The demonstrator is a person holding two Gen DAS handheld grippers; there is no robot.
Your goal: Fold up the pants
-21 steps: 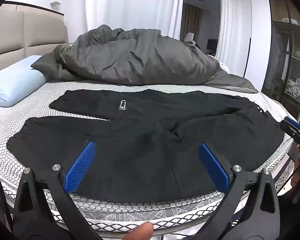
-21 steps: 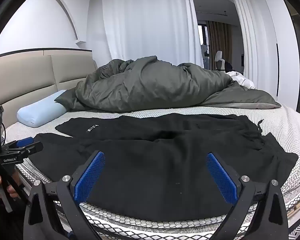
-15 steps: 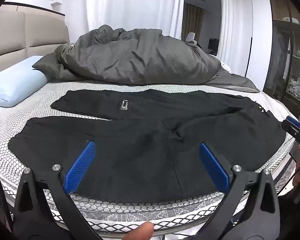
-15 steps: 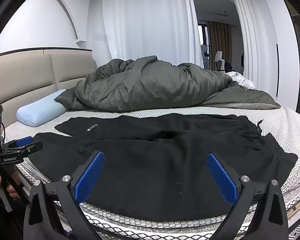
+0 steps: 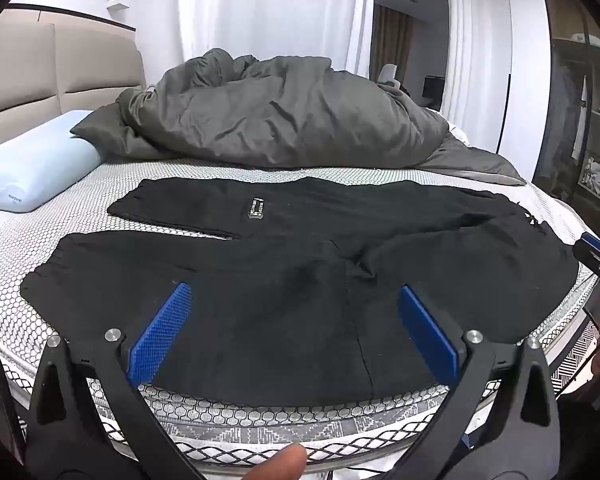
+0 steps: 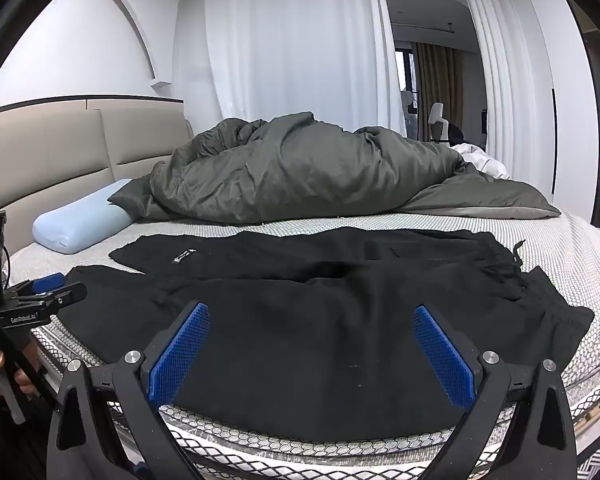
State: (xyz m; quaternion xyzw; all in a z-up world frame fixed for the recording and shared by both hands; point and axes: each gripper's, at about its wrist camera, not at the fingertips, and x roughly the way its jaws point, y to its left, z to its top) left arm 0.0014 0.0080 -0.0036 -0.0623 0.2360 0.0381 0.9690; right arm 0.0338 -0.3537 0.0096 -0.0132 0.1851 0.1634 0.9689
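Note:
Black pants (image 5: 284, 280) lie spread flat on the bed, legs to the left, waistband to the right; they also show in the right wrist view (image 6: 320, 312). A small label (image 5: 256, 208) sits on the far leg. My left gripper (image 5: 292, 320) is open and empty, hovering at the near bed edge over the near leg. My right gripper (image 6: 312, 340) is open and empty, over the near edge toward the waistband. Each gripper shows at the other view's edge, the right (image 5: 598, 256) and the left (image 6: 40, 300).
A crumpled grey duvet (image 5: 284, 112) lies at the back of the bed. A light blue pillow (image 5: 32, 168) lies at the left by the beige headboard (image 6: 60, 152). The honeycomb mattress (image 5: 28, 232) edge is right below me. Shelving (image 5: 580, 120) stands at the right.
Both views have shifted only slightly; the bed and pants sit a touch lower in the right wrist view. The pants have not moved and both grippers stay open.

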